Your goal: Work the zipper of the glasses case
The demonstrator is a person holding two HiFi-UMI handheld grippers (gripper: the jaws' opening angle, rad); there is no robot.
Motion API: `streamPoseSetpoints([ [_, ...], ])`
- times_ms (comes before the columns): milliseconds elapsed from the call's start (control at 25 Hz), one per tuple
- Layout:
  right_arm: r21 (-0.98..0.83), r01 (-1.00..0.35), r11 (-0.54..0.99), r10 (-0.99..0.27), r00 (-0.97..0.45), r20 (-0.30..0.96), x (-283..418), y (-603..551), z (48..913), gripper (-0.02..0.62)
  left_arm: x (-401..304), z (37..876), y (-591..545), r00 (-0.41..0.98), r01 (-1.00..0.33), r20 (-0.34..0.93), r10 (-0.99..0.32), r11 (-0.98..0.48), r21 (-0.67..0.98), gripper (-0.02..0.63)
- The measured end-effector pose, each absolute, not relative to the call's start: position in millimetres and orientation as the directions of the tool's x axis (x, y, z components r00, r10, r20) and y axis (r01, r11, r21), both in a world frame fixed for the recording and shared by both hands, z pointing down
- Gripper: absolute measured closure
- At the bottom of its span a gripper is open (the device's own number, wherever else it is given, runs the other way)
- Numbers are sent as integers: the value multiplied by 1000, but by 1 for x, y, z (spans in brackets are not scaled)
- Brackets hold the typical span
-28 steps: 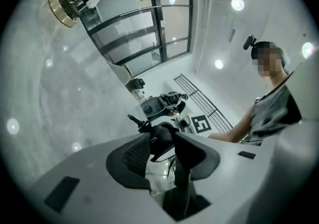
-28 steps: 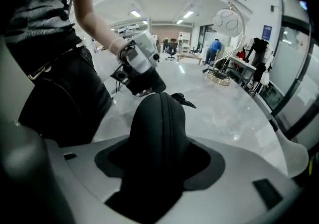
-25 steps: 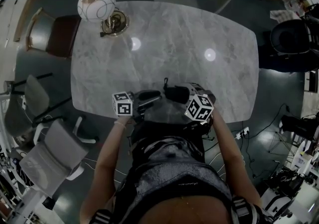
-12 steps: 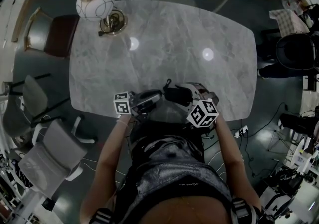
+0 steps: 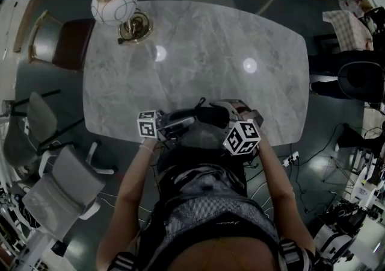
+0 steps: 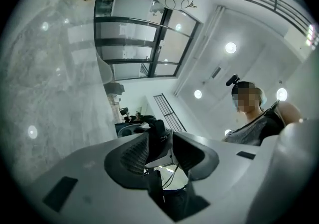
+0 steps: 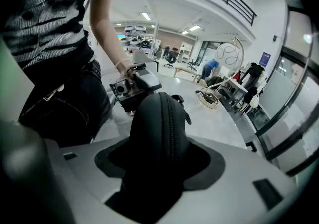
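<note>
Clamping the glasses case (image 7: 158, 126) tight in my right gripper (image 7: 159, 163) over the marble table's (image 5: 198, 47) near edge — left gripper (image 6: 162, 143) jaws just opened halfway, zipper pull (image 6: 155, 128) loose between them — I should pinch it squarely, then tug along the teeth.

Grey marble table (image 5: 210, 41), globe lamp (image 5: 114, 3), office chairs (image 5: 60, 186), dark floor (image 5: 334, 113).

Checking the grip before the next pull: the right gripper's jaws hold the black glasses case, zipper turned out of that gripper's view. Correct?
No: the right gripper holds the black glasses case, but its zipper faces the camera, running up the case's middle, as the right gripper view shows.
</note>
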State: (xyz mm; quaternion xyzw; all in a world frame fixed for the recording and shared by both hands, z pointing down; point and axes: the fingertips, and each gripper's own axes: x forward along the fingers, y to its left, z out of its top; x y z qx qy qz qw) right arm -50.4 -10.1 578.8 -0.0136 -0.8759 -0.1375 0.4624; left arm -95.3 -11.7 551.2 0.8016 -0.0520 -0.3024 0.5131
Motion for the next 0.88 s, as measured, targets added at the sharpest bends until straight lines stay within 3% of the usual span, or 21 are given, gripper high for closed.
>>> streamPoseSetpoints([
  [200,251,167,954,-128,-529,839,-49,-11,586,279,-95,559,-13,829,160,-373,-417,-461,873,480],
  [440,280,171,945,-174,-461,870,-43,-18,602,279,-92,576,-13,852,98,-297,-431,-426,899,566],
  [880,267,208,941,-164,-408,898,-37,-17,637,279,-87,609,-13,879,-27,-130,-459,-319,947,592],
])
